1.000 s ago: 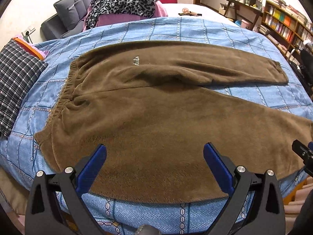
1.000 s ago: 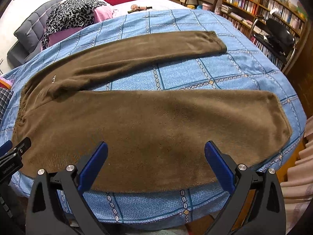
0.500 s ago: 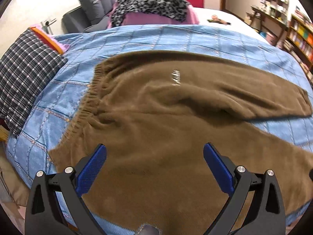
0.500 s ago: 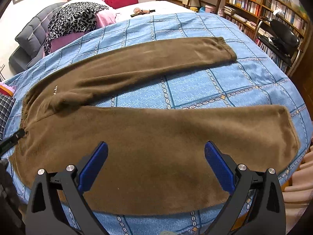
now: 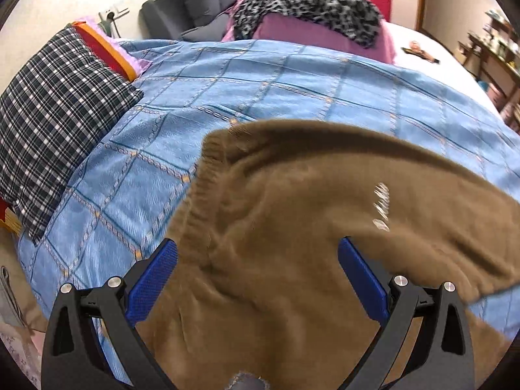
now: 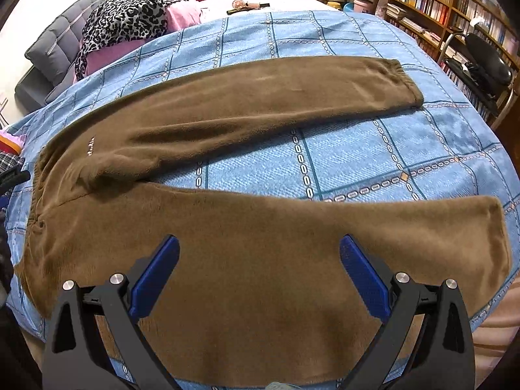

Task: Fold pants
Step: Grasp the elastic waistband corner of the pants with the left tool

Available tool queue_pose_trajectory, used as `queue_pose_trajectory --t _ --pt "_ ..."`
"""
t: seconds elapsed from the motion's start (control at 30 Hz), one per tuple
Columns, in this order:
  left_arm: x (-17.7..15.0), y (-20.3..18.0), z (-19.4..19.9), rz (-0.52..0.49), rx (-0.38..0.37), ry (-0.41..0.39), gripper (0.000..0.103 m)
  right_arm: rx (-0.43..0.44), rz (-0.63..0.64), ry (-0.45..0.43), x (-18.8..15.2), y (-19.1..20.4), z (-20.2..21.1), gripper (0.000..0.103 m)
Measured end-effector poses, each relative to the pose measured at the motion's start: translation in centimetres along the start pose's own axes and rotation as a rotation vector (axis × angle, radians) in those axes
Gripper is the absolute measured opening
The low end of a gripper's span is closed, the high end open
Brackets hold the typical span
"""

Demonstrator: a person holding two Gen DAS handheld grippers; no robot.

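Note:
Brown fleece pants [image 6: 260, 243] lie spread flat on a blue patterned bedspread [image 6: 357, 149], waistband to the left, both legs running right with a gap between them. My right gripper [image 6: 259, 269] is open and empty, hovering over the near leg. My left gripper [image 5: 257, 268] is open and empty, close above the waistband area [image 5: 208, 195] of the pants [image 5: 325, 227], near the small white logo [image 5: 380, 206].
A checked pillow [image 5: 55, 123] lies left of the waistband. A leopard-print cloth on pink bedding [image 5: 308, 9] and a grey sofa [image 5: 195, 0] sit behind. Bookshelves [image 6: 455, 6] and a dark chair [image 6: 484, 65] stand at the right. The bed edge runs along the front.
My left gripper has swung left and dropped closer, from the near leg to the waistband end. My right gripper has moved slightly forward over the near leg. Both stay open.

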State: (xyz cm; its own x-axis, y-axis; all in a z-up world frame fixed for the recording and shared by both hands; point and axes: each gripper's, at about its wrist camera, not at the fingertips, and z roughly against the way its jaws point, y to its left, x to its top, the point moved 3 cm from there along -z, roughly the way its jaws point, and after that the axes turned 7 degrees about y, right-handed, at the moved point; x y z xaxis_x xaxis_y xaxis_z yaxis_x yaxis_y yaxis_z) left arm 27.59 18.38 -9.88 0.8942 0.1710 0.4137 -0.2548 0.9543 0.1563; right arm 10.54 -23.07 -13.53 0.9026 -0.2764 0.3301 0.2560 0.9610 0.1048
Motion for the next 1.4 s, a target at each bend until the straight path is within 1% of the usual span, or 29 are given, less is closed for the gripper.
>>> queue_pose_trajectory --t 0.1,0.17,0.23,0.37,0.47,0.6,0.7,0.83,0.9,0.93,1.0,1.07,1.1,1.13,1.17,1.27,1.4 --pt "2.7 0.9 -2.2 0.010 0.022 0.003 0.098 0.000 -0.001 0.007 0.7 0.1 -0.7 0.100" --pt "4.5 1.3 -3.8 0.003 0.040 -0.017 0.098 0.000 -0.001 0.018 1.1 0.2 -1.3 0.100" --pt "5.9 1.6 -5.5 -0.002 0.046 -0.013 0.098 -0.003 0.001 0.028 1.4 0.3 -1.8 0.100" --pt "8.4 2.1 -9.5 -0.007 0.036 0.023 0.098 -0.003 0.003 0.042 1.7 0.3 -2.8 0.100" --pt "9.4 2.1 -11.2 -0.004 0.030 0.026 0.098 -0.004 0.003 0.041 2.1 0.4 -3.3 0.100" --pt "10.7 1.6 -13.1 -0.013 0.011 0.037 0.098 -0.003 0.001 0.041 2.4 0.4 -3.7 0.100" --pt "11.4 1.2 -14.7 -0.021 -0.014 0.067 0.098 0.003 0.006 0.038 2.8 0.4 -4.0 0.100" --pt "11.8 1.2 -16.4 0.006 -0.085 0.104 0.098 0.010 0.009 0.022 3.2 0.4 -4.1 0.100" --pt "11.9 1.3 -16.7 0.023 -0.115 0.102 0.095 0.010 0.006 0.019 3.4 0.3 -4.2 0.100" --pt "11.8 1.3 -16.6 0.024 -0.123 0.097 0.092 0.010 0.005 0.018 3.5 0.2 -4.3 0.100" --pt "11.6 1.3 -16.3 0.015 -0.137 0.082 0.082 0.010 0.002 0.016 3.7 0.1 -4.4 0.100" --pt "11.3 1.1 -15.7 0.007 -0.154 0.074 0.067 0.010 0.001 0.015 3.8 0.0 -4.5 0.100" --pt "11.1 1.1 -15.4 0.002 -0.175 0.072 0.062 0.012 0.003 0.012 3.9 0.1 -4.5 0.100" --pt "10.9 1.1 -15.0 -0.002 -0.201 0.072 0.054 0.017 0.005 0.009 3.8 0.1 -4.5 0.100" --pt "10.9 0.9 -14.8 -0.004 -0.214 0.069 0.049 0.017 0.007 0.006 3.9 0.1 -4.5 0.100" --pt "10.2 0.5 -12.9 -0.036 -0.232 0.029 0.044 0.010 0.015 -0.009 4.2 -0.1 -4.3 0.099" --pt "8.8 -0.1 -9.5 -0.082 -0.261 -0.032 0.043 -0.015 0.011 -0.044 5.1 -1.2 -4.1 0.099"
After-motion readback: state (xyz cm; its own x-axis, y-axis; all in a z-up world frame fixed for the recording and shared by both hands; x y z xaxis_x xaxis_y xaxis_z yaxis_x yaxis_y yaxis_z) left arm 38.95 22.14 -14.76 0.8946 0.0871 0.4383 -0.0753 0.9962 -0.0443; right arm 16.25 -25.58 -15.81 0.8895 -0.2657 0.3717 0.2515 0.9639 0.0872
